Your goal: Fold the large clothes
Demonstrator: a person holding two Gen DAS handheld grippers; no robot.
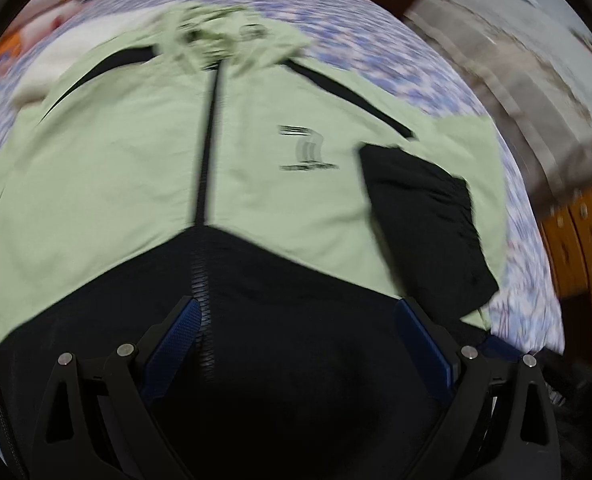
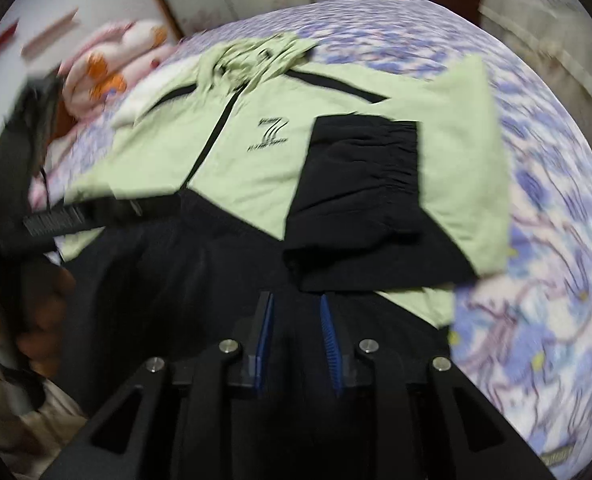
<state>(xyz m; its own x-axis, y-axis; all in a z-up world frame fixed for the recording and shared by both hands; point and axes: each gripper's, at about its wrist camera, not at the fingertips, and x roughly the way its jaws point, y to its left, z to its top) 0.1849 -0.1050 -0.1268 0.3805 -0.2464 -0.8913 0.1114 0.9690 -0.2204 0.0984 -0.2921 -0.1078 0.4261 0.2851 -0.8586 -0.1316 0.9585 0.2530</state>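
Right wrist: jacket (image 2: 256, 168) on bed (image 2: 556, 240)

We see the jacket (image 2: 256, 168) spread over most of the bed (image 2: 556, 240), its sleeve (image 2: 360, 200) folded across the chest. Bare bedspread stays free to its right and beyond the hood. On the left, pink bedding (image 2: 112, 64) crowds the bed's far edge, and the left tool (image 2: 48, 216) with its hand (image 2: 44, 320) blocks that side.
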